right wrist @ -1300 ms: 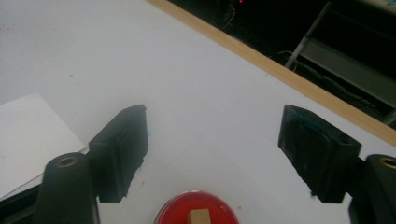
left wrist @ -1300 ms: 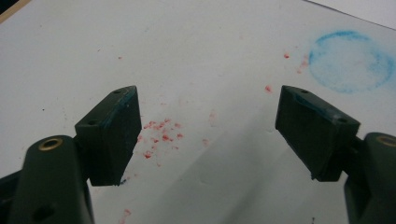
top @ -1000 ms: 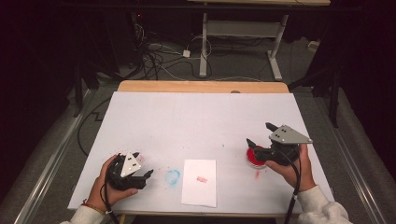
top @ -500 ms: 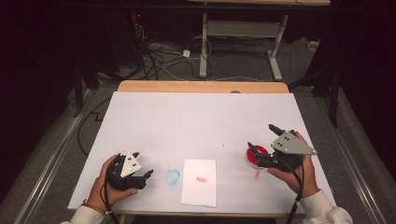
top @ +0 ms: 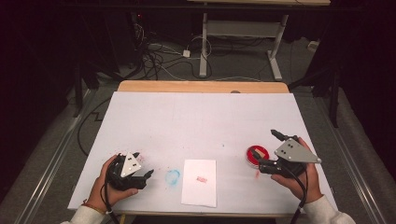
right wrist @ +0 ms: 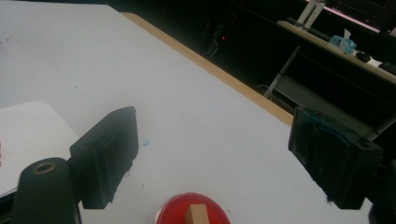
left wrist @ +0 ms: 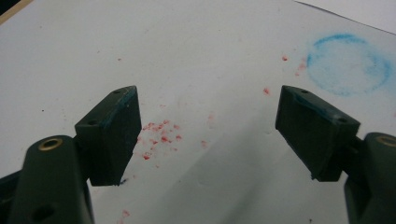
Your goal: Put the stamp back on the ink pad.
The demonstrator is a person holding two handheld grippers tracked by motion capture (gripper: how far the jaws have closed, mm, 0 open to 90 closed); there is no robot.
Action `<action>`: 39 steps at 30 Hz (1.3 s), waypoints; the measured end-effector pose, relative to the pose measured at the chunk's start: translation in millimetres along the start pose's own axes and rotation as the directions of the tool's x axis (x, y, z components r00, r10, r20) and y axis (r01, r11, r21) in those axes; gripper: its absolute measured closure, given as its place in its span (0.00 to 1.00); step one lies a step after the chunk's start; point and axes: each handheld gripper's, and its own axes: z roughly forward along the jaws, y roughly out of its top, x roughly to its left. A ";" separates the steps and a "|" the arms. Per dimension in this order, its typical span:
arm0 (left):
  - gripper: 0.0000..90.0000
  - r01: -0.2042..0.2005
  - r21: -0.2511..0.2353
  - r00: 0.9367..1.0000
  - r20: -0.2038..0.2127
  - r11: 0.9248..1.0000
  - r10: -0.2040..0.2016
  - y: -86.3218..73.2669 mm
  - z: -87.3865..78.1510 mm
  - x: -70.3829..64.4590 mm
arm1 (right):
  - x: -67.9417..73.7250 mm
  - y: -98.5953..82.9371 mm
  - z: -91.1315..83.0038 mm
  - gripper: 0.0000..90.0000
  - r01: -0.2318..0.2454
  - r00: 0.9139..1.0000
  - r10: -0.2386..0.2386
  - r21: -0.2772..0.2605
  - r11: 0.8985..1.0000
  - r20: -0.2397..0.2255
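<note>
Hovering right gripper (top: pixel 273 150), jaws wide open, over round red ink pad (top: pixel 257 155) with wooden stamp (right wrist: pixel 198 215); next, lowering to grasp.

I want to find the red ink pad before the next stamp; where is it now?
In the high view the red ink pad sits on the table's right side, just beside the right gripper and right of the white paper sheet.
</note>
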 end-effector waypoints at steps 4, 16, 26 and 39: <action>0.24 0.000 0.001 1.000 0.000 1.000 0.000 0.2 0.1 0.0 | 2.1 -3.8 -2.4 0.18 0.010 1.000 -0.010 0.001 1.000 0.000; 0.24 -0.003 0.001 1.000 0.001 1.000 0.003 0.5 0.6 -0.8 | 2.9 -16.5 -8.9 0.18 0.018 1.000 -0.018 0.002 1.000 -0.004; 0.24 -0.008 -0.001 1.000 0.003 1.000 0.008 2.3 0.8 -2.6 | -1.6 -33.0 -14.8 0.18 0.008 1.000 -0.008 0.021 1.000 0.003; 0.24 -0.015 -0.007 1.000 0.012 1.000 0.015 4.0 1.9 -4.7 | -9.3 -63.6 -18.9 0.19 -0.038 0.999 0.038 0.070 0.997 -0.001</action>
